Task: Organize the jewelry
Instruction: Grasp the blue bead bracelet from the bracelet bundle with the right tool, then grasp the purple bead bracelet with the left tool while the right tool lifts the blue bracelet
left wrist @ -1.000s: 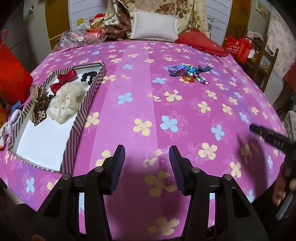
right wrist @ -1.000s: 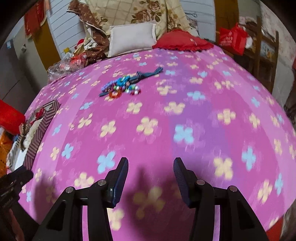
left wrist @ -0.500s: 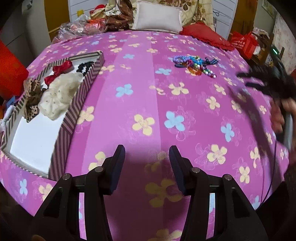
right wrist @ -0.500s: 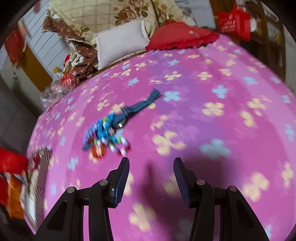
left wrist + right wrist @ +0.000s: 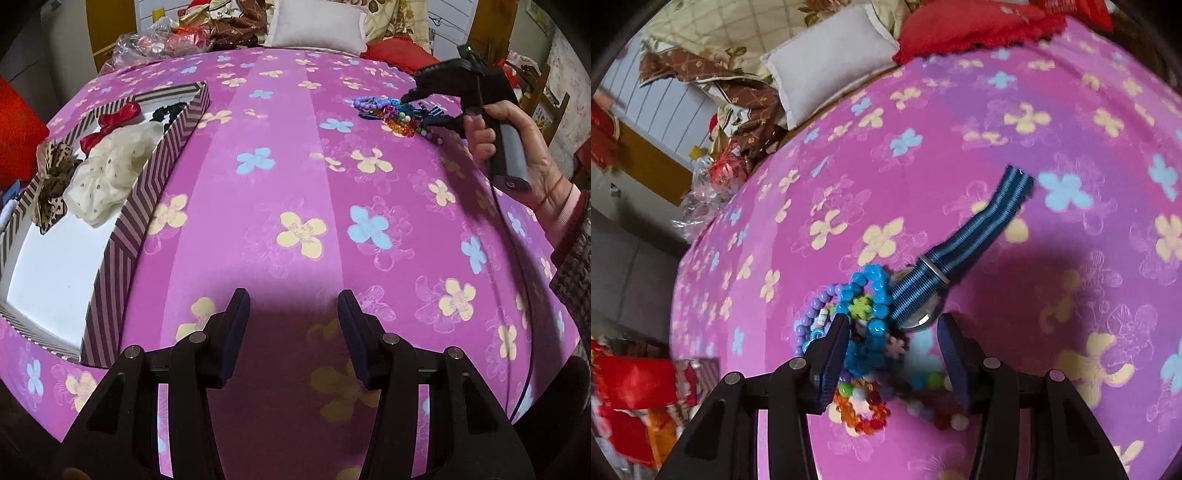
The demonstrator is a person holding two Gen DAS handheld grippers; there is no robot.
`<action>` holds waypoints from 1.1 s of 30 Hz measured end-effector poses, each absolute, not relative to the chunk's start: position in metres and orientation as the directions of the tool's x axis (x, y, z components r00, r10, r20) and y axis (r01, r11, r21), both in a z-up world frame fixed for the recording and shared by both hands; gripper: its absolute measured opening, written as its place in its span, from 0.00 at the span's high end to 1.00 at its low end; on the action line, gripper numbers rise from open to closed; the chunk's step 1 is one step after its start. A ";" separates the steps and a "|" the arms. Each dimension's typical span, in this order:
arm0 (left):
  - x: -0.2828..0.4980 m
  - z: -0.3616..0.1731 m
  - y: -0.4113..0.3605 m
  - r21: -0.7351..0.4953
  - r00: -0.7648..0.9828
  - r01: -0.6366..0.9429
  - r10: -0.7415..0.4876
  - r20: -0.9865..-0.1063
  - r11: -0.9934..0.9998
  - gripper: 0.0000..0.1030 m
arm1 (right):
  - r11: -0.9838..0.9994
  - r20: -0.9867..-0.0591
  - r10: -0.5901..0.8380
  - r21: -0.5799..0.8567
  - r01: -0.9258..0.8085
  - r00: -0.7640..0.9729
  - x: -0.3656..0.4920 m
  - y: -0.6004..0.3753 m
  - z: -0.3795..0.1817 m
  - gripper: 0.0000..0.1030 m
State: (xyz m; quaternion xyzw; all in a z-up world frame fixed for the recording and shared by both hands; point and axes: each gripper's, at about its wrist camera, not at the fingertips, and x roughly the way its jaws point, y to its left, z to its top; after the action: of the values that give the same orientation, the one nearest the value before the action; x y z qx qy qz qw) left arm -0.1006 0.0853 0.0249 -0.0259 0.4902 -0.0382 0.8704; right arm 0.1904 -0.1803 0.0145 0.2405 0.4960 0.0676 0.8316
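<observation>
A heap of bead bracelets [image 5: 864,332] and a watch with a blue striped strap [image 5: 964,243] lies on the pink flowered bedspread; the heap also shows in the left wrist view [image 5: 395,116]. My right gripper [image 5: 892,325] is open, its jaws straddling the heap, right over the bright blue bracelet. It also shows in the left wrist view [image 5: 430,107]. My left gripper [image 5: 293,302] is open and empty above the near part of the bed. A striped box [image 5: 147,206] at the left holds a red bow [image 5: 110,123], a cream scrunchie [image 5: 107,173] and a leopard bow [image 5: 51,184].
A white cushion [image 5: 317,22], a red pillow [image 5: 975,26] and crumpled bedding [image 5: 746,107] sit at the far edge of the bed. A clear plastic bag [image 5: 147,46] lies at the far left. A red bag [image 5: 18,129] stands beside the bed.
My right gripper has moved forward across the bed to the bead heap and now straddles it. The left gripper has stayed open and drifted slightly.
</observation>
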 end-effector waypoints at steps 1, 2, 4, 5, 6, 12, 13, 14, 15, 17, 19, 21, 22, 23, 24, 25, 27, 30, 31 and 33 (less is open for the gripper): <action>-0.100 0.024 0.085 -0.084 0.514 0.040 -0.093 -0.852 0.996 0.52 | 0.893 -0.805 0.322 0.433 0.122 0.499 0.190 -0.175 0.016 0.60; -0.100 0.024 0.086 -0.085 0.513 0.038 -0.093 -0.854 0.996 0.52 | 0.917 -0.828 0.283 0.381 0.115 0.485 0.189 -0.167 0.016 0.84; -0.100 0.024 0.086 -0.086 0.512 0.038 -0.094 -0.854 0.996 0.52 | 0.912 -0.828 0.312 0.399 0.098 0.466 0.184 -0.168 0.014 0.88; -0.101 0.025 0.086 -0.087 0.515 0.038 -0.094 -0.852 0.995 0.52 | 0.913 -0.827 0.305 0.395 0.102 0.473 0.177 -0.172 0.015 0.88; -0.102 0.027 0.085 -0.086 0.520 0.038 -0.093 -0.849 0.996 0.52 | 0.909 -0.821 0.315 0.404 0.096 0.476 0.170 -0.175 0.017 0.88; -0.105 0.039 0.087 -0.075 0.537 0.041 -0.085 -0.839 0.996 0.52 | 0.897 -0.789 0.387 0.441 0.001 0.477 0.086 -0.199 0.035 0.90; -0.105 0.040 0.087 -0.074 0.536 0.042 -0.085 -0.840 0.996 0.52 | 0.904 -0.792 0.380 0.428 -0.010 0.479 0.074 -0.202 0.036 0.90; -0.104 0.041 0.086 -0.075 0.535 0.043 -0.087 -0.840 0.996 0.52 | 0.918 -0.801 0.355 0.397 -0.016 0.482 0.055 -0.208 0.036 0.90; -0.104 0.042 0.085 -0.078 0.533 0.045 -0.090 -0.841 0.996 0.52 | 0.927 -0.807 0.335 0.376 -0.015 0.487 0.046 -0.211 0.035 0.90; -0.102 0.045 0.081 -0.077 0.533 0.052 -0.093 -0.841 0.996 0.52 | 0.952 -0.813 0.266 0.306 -0.007 0.517 0.024 -0.222 0.032 0.90; -0.097 0.053 0.075 -0.071 0.537 0.062 -0.093 -0.839 0.996 0.52 | 0.953 -0.804 0.255 0.304 0.002 0.538 0.017 -0.231 0.028 0.88; -0.085 0.062 0.070 -0.080 0.536 0.076 -0.108 -0.837 0.994 0.52 | 0.943 -0.798 0.275 0.333 0.012 0.536 0.018 -0.240 0.024 0.69; -0.079 0.066 0.068 -0.082 0.538 0.082 -0.113 -0.835 0.993 0.52 | 0.937 -0.787 0.282 0.349 0.019 0.549 0.017 -0.244 0.023 0.63; -0.069 0.072 0.063 -0.079 0.543 0.093 -0.117 -0.832 0.993 0.52 | 0.934 -0.775 0.284 0.357 0.021 0.565 0.016 -0.247 0.024 0.57; -0.061 0.077 0.059 -0.076 0.545 0.104 -0.121 -0.830 0.992 0.52 | 0.936 -0.766 0.274 0.351 0.022 0.582 0.015 -0.249 0.025 0.57; -0.049 0.081 0.053 -0.074 0.545 0.117 -0.127 -0.829 0.990 0.52 | 0.943 -0.768 0.256 0.332 0.023 0.587 0.016 -0.249 0.026 0.57; -0.019 0.086 0.039 -0.074 0.539 0.148 -0.144 -0.830 0.986 0.52 | 0.948 -0.771 0.251 0.319 0.015 0.585 0.016 -0.249 0.025 0.57; 0.028 0.088 0.014 -0.060 0.531 0.207 -0.164 -0.831 0.976 0.52 | 0.952 -0.772 0.243 0.305 0.006 0.588 0.016 -0.249 0.027 0.57; 0.041 0.088 0.007 -0.054 0.529 0.221 -0.166 -0.832 0.974 0.52 | 0.951 -0.768 0.251 0.308 -0.004 0.589 0.016 -0.249 0.027 0.57; 0.074 0.083 -0.013 -0.043 0.515 0.257 -0.175 -0.839 0.965 0.52 | 0.947 -0.763 0.270 0.321 -0.018 0.587 0.018 -0.249 0.028 0.57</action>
State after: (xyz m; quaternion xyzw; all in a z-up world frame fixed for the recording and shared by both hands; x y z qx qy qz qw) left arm 0.0740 -0.0133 0.0833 0.0434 0.4763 -0.1242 0.8694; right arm 0.0178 -0.2492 0.0283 0.1409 0.4469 0.0819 0.8796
